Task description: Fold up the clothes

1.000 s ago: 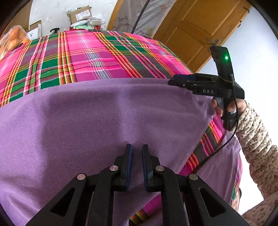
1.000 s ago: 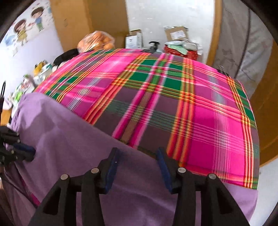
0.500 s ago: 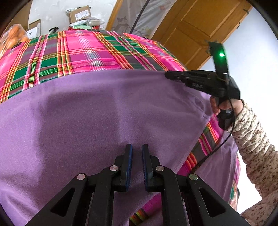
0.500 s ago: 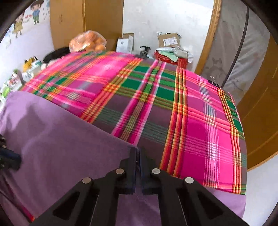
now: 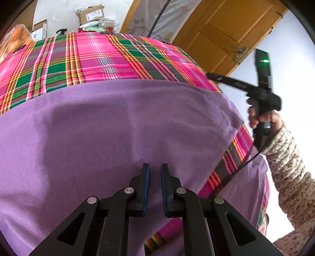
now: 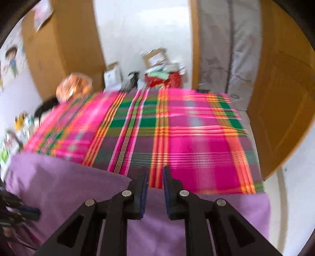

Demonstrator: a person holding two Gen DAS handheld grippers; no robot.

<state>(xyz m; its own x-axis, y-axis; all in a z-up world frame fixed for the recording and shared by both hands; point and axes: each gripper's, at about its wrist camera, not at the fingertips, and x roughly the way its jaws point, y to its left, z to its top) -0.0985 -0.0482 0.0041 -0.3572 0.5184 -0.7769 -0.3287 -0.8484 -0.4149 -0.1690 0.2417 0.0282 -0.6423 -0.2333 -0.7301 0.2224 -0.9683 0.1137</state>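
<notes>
Both wrist views over plaid cloth (image 5: 94, 59)

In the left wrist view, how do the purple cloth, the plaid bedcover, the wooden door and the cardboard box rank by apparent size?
1. purple cloth, though it lies nearest the camera
2. plaid bedcover
3. wooden door
4. cardboard box, though it is farthest away

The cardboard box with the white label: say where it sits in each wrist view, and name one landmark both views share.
Left wrist view: the cardboard box sits at the top edge, left of centre, beyond the plaid cloth.
Right wrist view: the same box, blurred, stands upper centre against the white wall.
Shared landmark: the bag of oranges, at the cloth's far left corner in both.
</notes>
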